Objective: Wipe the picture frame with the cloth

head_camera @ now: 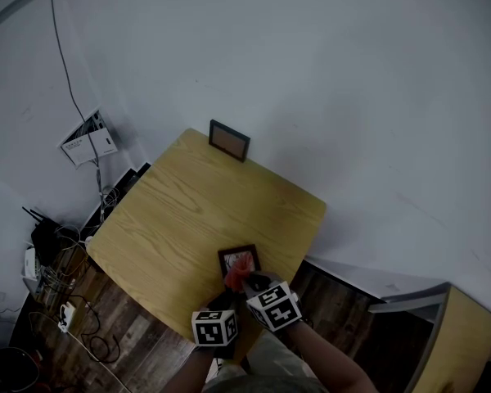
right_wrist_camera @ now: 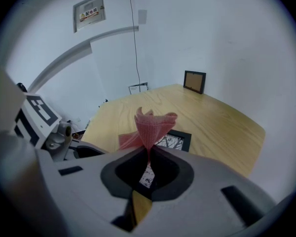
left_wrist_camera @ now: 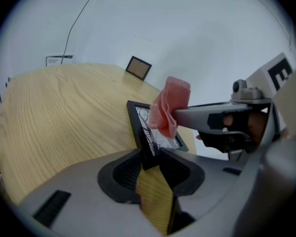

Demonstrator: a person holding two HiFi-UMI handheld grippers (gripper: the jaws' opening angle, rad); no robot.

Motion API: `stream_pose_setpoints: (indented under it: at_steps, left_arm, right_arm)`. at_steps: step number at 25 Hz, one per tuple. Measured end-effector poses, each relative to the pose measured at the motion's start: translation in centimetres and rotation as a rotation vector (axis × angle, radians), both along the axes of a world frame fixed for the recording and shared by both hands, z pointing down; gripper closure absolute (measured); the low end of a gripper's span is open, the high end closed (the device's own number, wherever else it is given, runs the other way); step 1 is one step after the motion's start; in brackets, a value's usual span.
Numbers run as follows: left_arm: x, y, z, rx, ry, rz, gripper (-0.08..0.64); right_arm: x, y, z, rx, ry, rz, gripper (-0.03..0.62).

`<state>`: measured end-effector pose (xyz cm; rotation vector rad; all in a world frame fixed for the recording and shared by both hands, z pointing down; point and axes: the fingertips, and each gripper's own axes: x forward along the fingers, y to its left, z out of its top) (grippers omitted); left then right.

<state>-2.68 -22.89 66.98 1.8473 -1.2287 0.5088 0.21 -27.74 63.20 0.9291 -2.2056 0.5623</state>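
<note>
A small black picture frame (head_camera: 239,258) with a dark tree print sits near the wooden table's (head_camera: 188,211) front edge. My left gripper (left_wrist_camera: 149,158) is shut on the frame's (left_wrist_camera: 146,132) near corner and holds it tilted up off the tabletop. A bunched pink cloth (right_wrist_camera: 150,124) sticks up from my right gripper (right_wrist_camera: 149,154), whose jaws are shut on it. In the left gripper view the cloth (left_wrist_camera: 167,107) hangs at the frame's upper right side, at the tip of the right gripper (left_wrist_camera: 176,116). From the head view, the cloth (head_camera: 237,276) overlaps the frame's lower part.
A second dark frame (head_camera: 229,140) leans against the wall at the table's far edge. Cables and gear (head_camera: 57,277) clutter the floor on the left, beside a paper sign (head_camera: 88,142). A wooden cabinet (head_camera: 466,334) stands at lower right.
</note>
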Motion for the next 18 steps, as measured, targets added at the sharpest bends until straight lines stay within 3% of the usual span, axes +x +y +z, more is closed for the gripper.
stream_pose_setpoints:
  at_steps: [18]
  left_arm:
    - [0.1,0.0,-0.1,0.002,-0.004,0.0,0.452]
  right_arm:
    - [-0.7,2.5,3.6,-0.111,0.082,-0.034,0.578]
